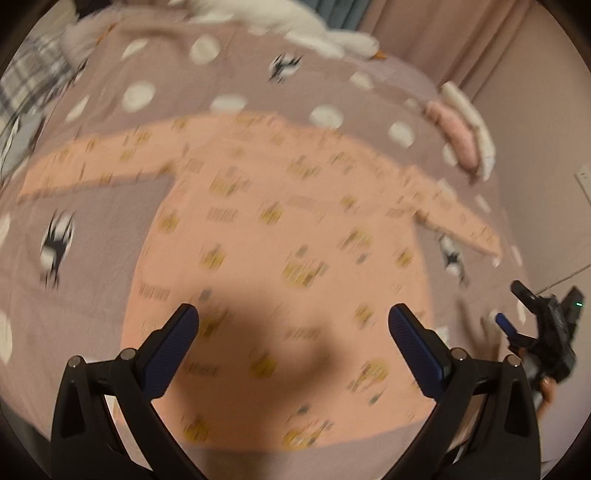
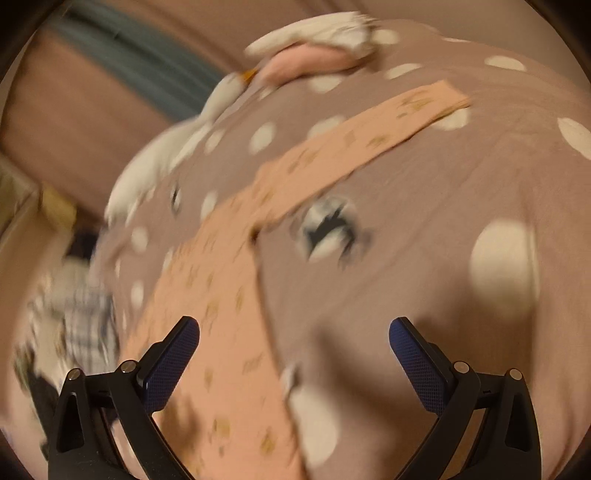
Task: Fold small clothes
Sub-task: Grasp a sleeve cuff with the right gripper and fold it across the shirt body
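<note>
Both pairs of black fingers with blue ribbed pads stood spread wide when I looked, four fingers in all, none touching anything. Between the left gripper (image 1: 293, 325) fingers I saw the lower body of one peach long-sleeved top with small yellow and grey prints (image 1: 280, 236), spread flat on the mauve bedspread with white dots (image 1: 92, 236), both its sleeves stretched out to the sides. Its hem lay nearest the camera, and the gripper's shadow fell on the cloth between the pads. The right gripper (image 2: 294, 326) hung over the top's edge: the peach cloth (image 2: 221, 295) ran under its left finger (image 2: 173, 354), while bare bedspread (image 2: 424, 206) lay under its right finger (image 2: 413, 354). One sleeve reached away toward the far side of the bed.

Beyond the top I counted one folded pile of pink and white cloth (image 1: 463, 129), one white plush goose (image 1: 295, 22) at the far edge, and one plaid garment (image 1: 26, 85) at the left. Both views were blurred, so finer detail escaped me.
</note>
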`<state>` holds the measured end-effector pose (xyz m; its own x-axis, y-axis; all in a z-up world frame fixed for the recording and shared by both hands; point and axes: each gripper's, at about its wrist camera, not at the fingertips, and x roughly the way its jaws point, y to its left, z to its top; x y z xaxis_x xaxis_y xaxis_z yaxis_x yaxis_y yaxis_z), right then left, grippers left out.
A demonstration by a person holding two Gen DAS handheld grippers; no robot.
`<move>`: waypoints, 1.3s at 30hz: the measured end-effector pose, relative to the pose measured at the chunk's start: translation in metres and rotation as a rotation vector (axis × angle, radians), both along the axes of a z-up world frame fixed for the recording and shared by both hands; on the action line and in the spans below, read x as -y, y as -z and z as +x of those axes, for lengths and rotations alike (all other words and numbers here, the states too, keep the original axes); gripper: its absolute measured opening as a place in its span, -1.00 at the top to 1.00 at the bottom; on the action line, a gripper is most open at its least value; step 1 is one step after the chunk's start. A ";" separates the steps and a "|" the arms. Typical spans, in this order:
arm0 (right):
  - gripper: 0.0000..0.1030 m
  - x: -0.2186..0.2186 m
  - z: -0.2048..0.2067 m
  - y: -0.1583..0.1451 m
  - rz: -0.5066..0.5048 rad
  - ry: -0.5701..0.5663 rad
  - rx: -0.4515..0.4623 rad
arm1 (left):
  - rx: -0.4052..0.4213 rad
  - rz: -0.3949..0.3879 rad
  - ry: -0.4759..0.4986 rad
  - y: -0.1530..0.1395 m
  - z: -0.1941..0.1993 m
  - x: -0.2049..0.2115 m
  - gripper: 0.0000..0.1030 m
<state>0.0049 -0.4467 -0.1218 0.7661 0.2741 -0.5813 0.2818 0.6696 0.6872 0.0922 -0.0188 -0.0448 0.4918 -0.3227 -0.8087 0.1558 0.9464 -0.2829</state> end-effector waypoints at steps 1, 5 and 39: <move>-1.00 0.022 0.006 0.002 0.028 0.053 0.002 | 0.029 -0.018 0.017 -0.010 0.006 0.008 -0.99; -0.97 0.080 0.025 0.014 0.111 0.195 0.004 | 0.074 -0.063 0.066 -0.027 0.028 0.031 -0.99; 0.86 0.007 0.152 -0.086 -0.418 0.055 0.106 | -0.054 -0.130 -0.094 0.029 0.111 -0.004 -0.99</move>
<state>0.1571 -0.4534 -0.0359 0.8342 -0.0105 -0.5514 0.2673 0.8823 0.3875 0.2027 -0.0144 -0.0742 0.4818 -0.3813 -0.7890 0.0497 0.9108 -0.4098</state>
